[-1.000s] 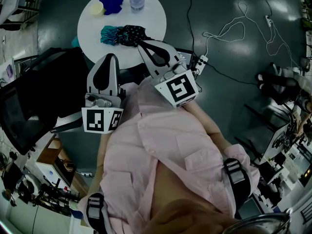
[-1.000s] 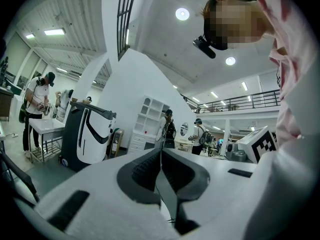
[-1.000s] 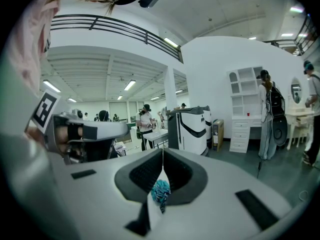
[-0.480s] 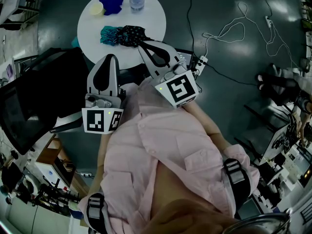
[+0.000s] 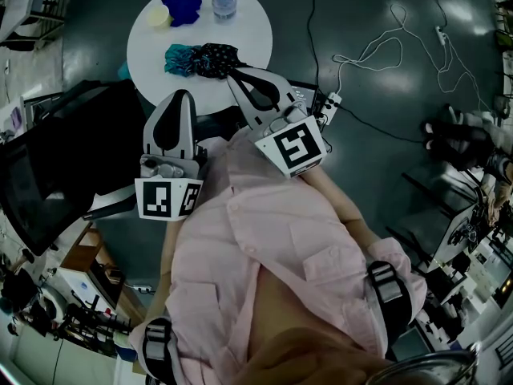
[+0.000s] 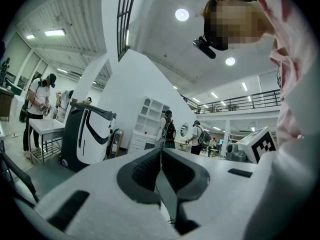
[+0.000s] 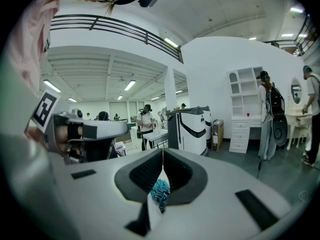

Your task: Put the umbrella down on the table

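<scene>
Two handheld grippers hover at the near edge of a round white table (image 5: pixel 252 30), each with its jaws pressed together and nothing between them. The folded umbrella (image 5: pixel 200 58), teal at one end and dark with pale dots at the other, lies flat on the tabletop just ahead of the right gripper (image 5: pixel 233 74). Its dark end sits right at that gripper's tips, though whether they touch cannot be told. From the right gripper view, a patch of the teal fabric shows low in the slot behind the closed tips. The left gripper (image 5: pixel 183 95) is held beside its partner, short of the table edge, with the umbrella ahead of it and off to its right. Farther beyond the umbrella, on the far half of the table, are a blue cloth (image 5: pixel 183 2), a clear bottle (image 5: pixel 224 1) and a pale round object (image 5: pixel 159 16). A power strip (image 5: pixel 330 101) and a looping white cable (image 5: pixel 377 50) lie on the dark floor to the right gripper's right. The person (image 5: pixel 264 247) holding the grippers wears a pink shirt. A white-and-black machine (image 7: pixel 192 129) and bystanders (image 7: pixel 267 114) stand in the hall ahead.
</scene>
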The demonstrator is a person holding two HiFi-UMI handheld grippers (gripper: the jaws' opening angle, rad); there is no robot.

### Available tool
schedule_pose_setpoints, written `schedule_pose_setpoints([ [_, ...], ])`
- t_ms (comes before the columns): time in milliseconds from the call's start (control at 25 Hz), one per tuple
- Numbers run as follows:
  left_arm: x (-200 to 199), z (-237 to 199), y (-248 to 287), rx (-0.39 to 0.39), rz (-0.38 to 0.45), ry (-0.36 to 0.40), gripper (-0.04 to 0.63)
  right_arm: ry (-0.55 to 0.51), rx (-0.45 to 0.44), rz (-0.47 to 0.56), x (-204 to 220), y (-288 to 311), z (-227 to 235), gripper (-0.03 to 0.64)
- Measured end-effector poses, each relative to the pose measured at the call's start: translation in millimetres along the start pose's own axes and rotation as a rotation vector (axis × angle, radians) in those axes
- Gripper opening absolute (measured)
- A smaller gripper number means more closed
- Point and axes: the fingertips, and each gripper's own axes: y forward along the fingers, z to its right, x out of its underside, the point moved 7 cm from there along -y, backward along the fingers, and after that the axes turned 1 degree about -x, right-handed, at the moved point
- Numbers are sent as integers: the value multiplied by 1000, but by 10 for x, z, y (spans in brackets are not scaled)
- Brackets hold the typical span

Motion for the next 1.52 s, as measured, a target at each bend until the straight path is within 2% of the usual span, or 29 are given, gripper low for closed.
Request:
schedule_pose_setpoints([
  [320, -13, -10, 13, 4, 7, -8, 21, -2, 0, -2, -8, 14, -3, 29],
  [520, 19, -75, -13, 6, 29, 20, 21, 3, 1, -3, 16, 29, -3, 29],
  [720, -9, -50, 10, 7, 6, -7, 21, 0, -1, -3, -2, 49, -15, 29],
  [960, -8, -50, -2, 4, -1, -12, 21, -2, -4, -2, -4, 47, -26, 29],
  [1120, 6, -91, -19, 8, 24, 9, 21, -6, -12, -1, -9, 49, -44, 29],
  [1280, -5, -64, -10, 7, 1, -13, 21, -8, -9, -3, 5, 49, -48, 29],
  [1520, 9, -69, -22, 7, 9, -6, 21, -3, 0, -5, 6, 28, -37, 29],
])
